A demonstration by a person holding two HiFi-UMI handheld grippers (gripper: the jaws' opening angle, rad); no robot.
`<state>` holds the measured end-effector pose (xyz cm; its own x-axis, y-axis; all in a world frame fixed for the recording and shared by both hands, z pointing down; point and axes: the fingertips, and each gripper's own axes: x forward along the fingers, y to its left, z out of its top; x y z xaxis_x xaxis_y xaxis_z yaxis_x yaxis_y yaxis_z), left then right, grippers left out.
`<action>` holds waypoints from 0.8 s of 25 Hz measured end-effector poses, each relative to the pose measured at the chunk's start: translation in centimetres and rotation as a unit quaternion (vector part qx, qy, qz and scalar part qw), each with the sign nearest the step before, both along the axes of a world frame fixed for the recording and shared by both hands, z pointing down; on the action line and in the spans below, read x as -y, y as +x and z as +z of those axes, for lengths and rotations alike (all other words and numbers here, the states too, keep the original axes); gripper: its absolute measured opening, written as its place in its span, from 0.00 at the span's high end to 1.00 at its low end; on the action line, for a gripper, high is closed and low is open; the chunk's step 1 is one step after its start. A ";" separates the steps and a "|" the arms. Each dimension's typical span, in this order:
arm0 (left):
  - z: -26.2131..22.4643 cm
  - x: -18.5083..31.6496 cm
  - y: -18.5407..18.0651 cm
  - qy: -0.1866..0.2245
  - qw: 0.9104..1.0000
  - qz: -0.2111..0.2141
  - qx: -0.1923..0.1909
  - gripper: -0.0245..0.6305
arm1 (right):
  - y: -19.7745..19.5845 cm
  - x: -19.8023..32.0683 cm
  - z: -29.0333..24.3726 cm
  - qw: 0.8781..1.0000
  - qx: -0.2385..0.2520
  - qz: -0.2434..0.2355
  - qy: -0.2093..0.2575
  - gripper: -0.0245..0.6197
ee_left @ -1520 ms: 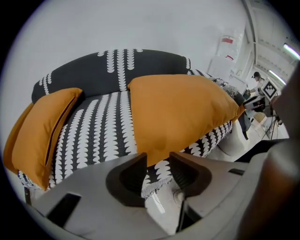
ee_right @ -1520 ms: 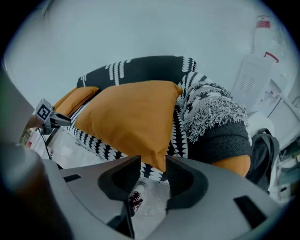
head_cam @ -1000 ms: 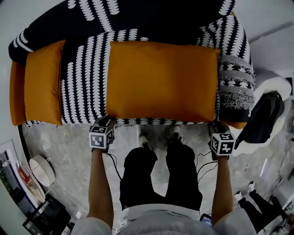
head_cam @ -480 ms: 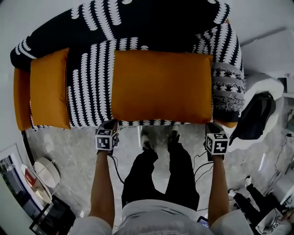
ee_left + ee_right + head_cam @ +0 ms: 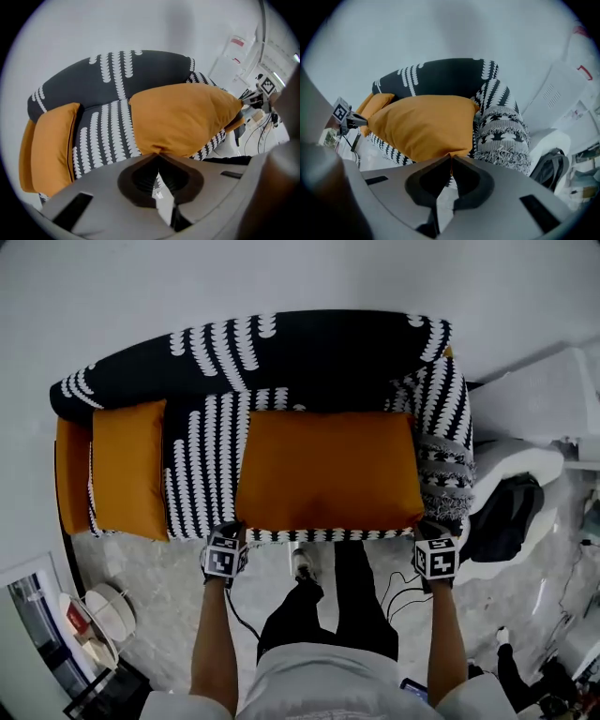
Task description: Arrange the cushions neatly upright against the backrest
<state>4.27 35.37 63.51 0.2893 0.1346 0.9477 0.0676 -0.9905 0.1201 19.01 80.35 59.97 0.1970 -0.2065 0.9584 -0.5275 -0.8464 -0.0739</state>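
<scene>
Nearest, the person's forearms (image 5: pixel 214 643) stretched forward above the grey marbled floor (image 5: pixel 159 563), with one gripper in each hand. The left gripper (image 5: pixel 232 529) had just been closing its jaws. They were pinched narrow on the front left corner of the large orange cushion (image 5: pixel 328 470), and the left gripper view showed the fabric gathered between the tips. The right gripper (image 5: pixel 427 524) had just been closing too, and its jaws were clamped narrow on the front right corner of the same cushion. This cushion lay on the right part of the seat of the black-and-white patterned sofa (image 5: pixel 202 474), with its front edge along the front edge of the seat. A grey fringed throw (image 5: pixel 448 474) covered the right armrest just beside it. At the left end of the seat a smaller orange cushion (image 5: pixel 129 470) lay beside the left armrest, well apart from the large one. Farther back, the backrest (image 5: pixel 281 357) stood against the white wall (image 5: pixel 300 277), and neither cushion stood upright against it yet.
</scene>
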 end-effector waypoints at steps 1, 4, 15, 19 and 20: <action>-0.8 0.1 1.0 0.008 1.000 -0.001 -0.001 0.93 | 1.1 0.2 -0.5 1.000 0.001 -0.004 0.003 0.93; -3.8 0.5 4.2 0.022 1.000 -0.011 -0.012 0.93 | 3.9 1.1 -2.1 1.000 0.001 -0.022 0.013 0.93; -7.3 2.8 12.9 0.052 0.997 -0.049 -0.043 0.93 | 14.4 4.2 -4.7 0.998 -0.028 -0.049 0.030 0.93; -7.8 3.7 16.0 0.060 0.994 -0.067 -0.059 0.93 | 17.4 5.1 -4.7 0.997 -0.040 -0.050 0.041 0.93; -7.8 3.8 16.7 0.063 0.994 -0.072 -0.061 0.93 | 18.3 5.4 -4.6 0.997 -0.043 -0.052 0.044 0.93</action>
